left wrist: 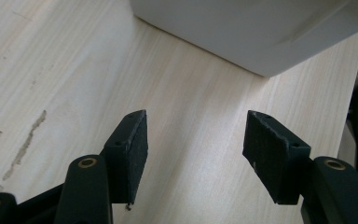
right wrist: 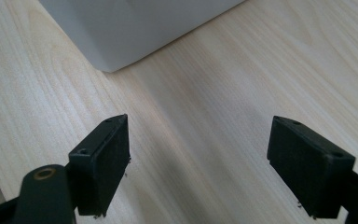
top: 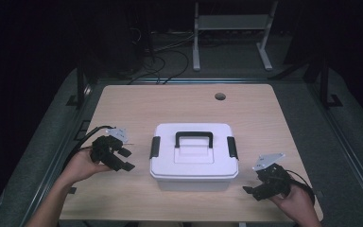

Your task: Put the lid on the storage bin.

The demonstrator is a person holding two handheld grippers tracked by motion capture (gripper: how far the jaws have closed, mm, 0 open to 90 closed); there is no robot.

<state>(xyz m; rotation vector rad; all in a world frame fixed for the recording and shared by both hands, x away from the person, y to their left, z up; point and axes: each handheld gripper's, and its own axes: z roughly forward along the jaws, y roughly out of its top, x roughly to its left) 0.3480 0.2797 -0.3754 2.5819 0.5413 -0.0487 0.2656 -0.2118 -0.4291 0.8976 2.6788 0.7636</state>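
At the middle of the frame a white lidded box point(top: 194, 156) sits on the table point(top: 137, 101). Lower left, the left gripper point(top: 125, 159) hovers beside it, jaws apart and empty; lower right, the right gripper point(top: 252, 191) likewise gapes empty.

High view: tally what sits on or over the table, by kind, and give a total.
White storage box: 1
Black handle on its lid: 1
Black side latches: 2
Hand-held grippers, left gripper, right gripper: 2
Total: 6

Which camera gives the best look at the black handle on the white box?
The high view: the handle lies in full on the lid of the box, between two black side latches. Both gripper views catch just a lower corner of the box's white wall above the table.
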